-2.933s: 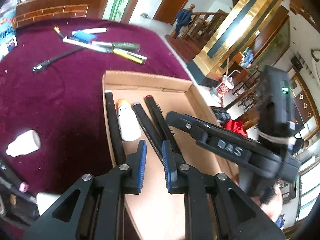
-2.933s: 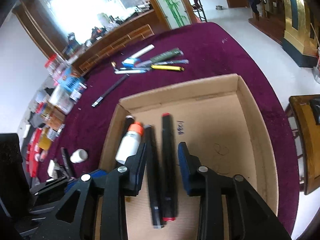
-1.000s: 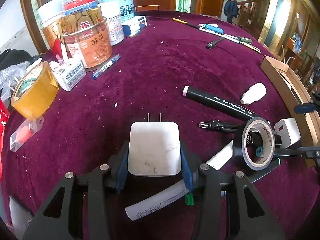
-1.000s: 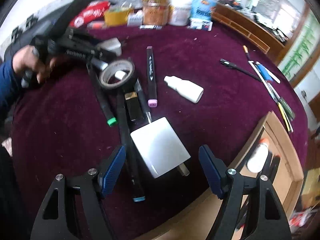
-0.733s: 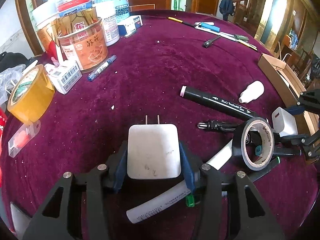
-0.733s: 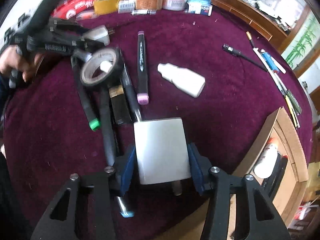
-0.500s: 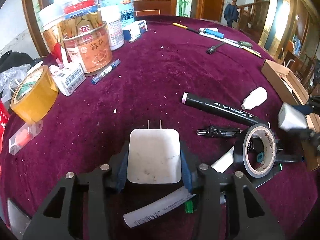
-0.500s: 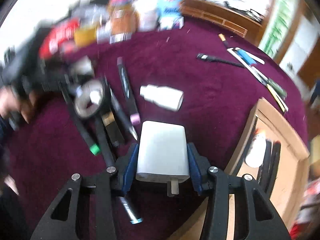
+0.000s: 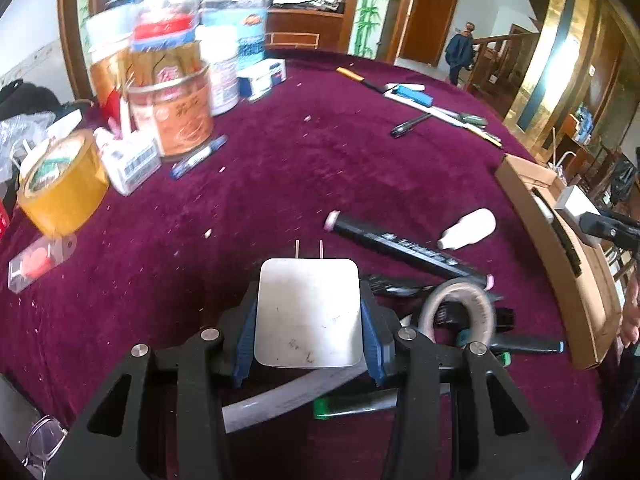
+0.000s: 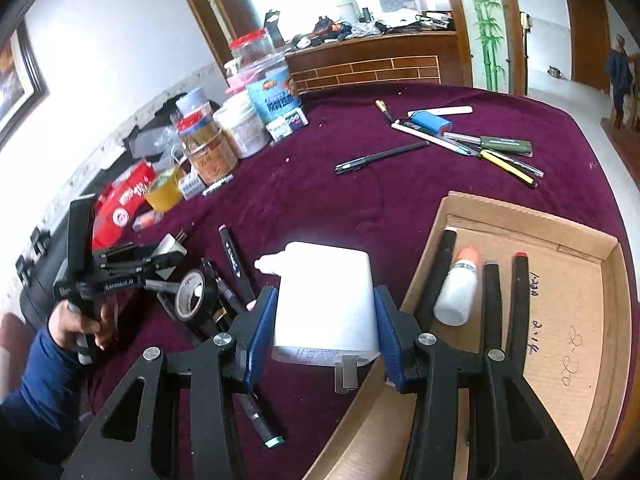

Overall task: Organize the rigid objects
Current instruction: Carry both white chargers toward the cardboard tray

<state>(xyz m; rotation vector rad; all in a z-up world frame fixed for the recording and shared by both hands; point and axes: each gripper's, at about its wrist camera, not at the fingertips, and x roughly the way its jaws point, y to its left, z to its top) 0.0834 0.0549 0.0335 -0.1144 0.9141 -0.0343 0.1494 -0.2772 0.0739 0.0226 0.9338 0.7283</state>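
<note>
My left gripper [image 9: 308, 320] is shut on a white plug adapter [image 9: 308, 312], held just above the purple tablecloth with its two prongs pointing away. In the right wrist view, my right gripper [image 10: 326, 316] is shut on a second white charger [image 10: 326, 300], held above the cloth at the near-left edge of the cardboard box [image 10: 520, 210]. The box holds three black markers [image 10: 490, 304] and a white bottle with an orange cap [image 10: 456, 292]. On the cloth lie a black marker [image 9: 404, 248], a small white bottle [image 9: 468, 228] and a black tape roll [image 9: 460, 316].
Jars and tins [image 10: 240, 120] stand at the back left beside a yellow tape roll [image 9: 60, 184]. Several pens [image 10: 480, 144] lie at the far side. More markers lie under the tape roll. A hand in a blue sleeve [image 10: 72, 320] holds the left gripper.
My right gripper closed on the white charger, lifted it, rolled and carried it toward the cardboard box. The left gripper kept its grip on the adapter and barely moved.
</note>
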